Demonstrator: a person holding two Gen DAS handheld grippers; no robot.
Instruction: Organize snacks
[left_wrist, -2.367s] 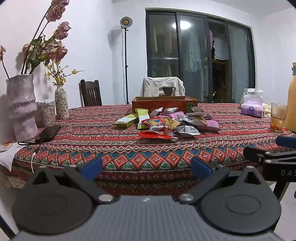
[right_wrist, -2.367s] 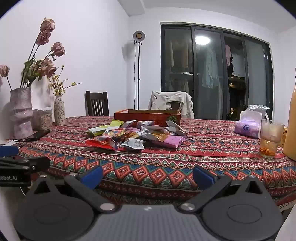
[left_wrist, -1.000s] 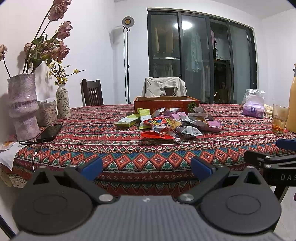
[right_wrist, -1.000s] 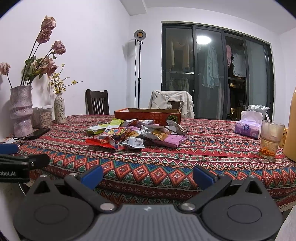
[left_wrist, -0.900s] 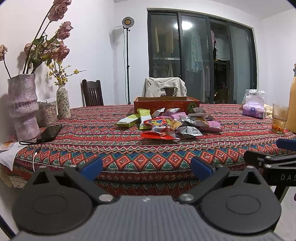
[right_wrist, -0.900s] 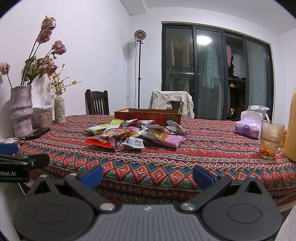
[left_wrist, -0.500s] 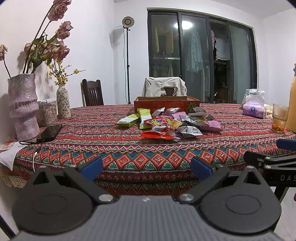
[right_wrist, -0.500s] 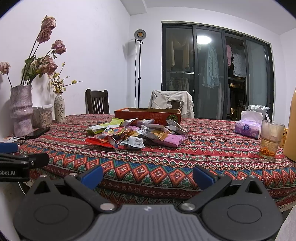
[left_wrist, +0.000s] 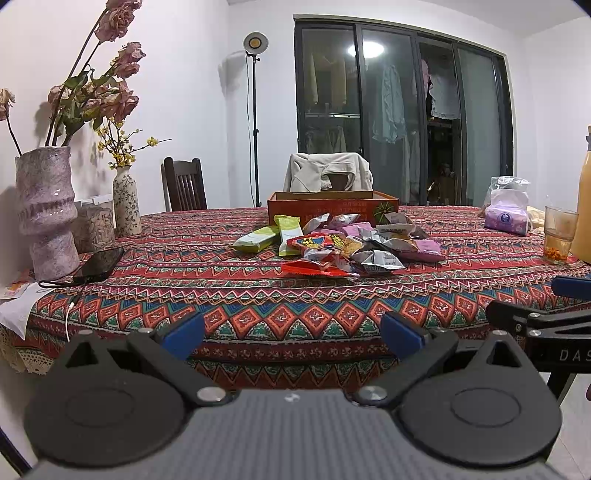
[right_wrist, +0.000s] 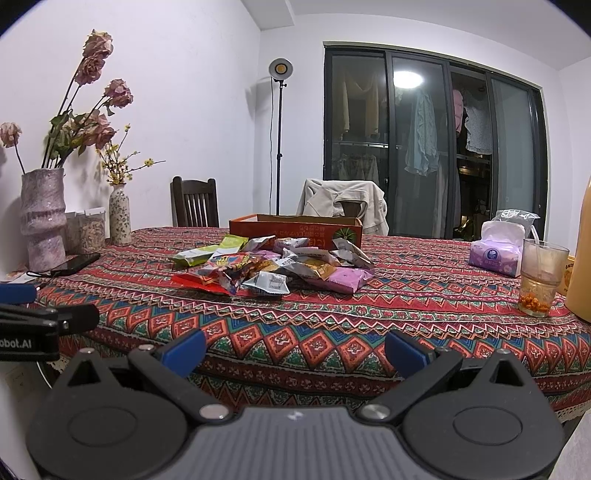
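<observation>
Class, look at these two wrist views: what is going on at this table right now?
A person holds two grippers at the near edge of the patterned red tablecloth, neither touching anything. The left gripper and right gripper both have their jaws wide apart and empty. A loose pile of small wrapped snacks lies in the middle of the table, just in front of an open orange cardboard box. No snack is seen in the box from here, so sorting has not visibly begun.
</observation>
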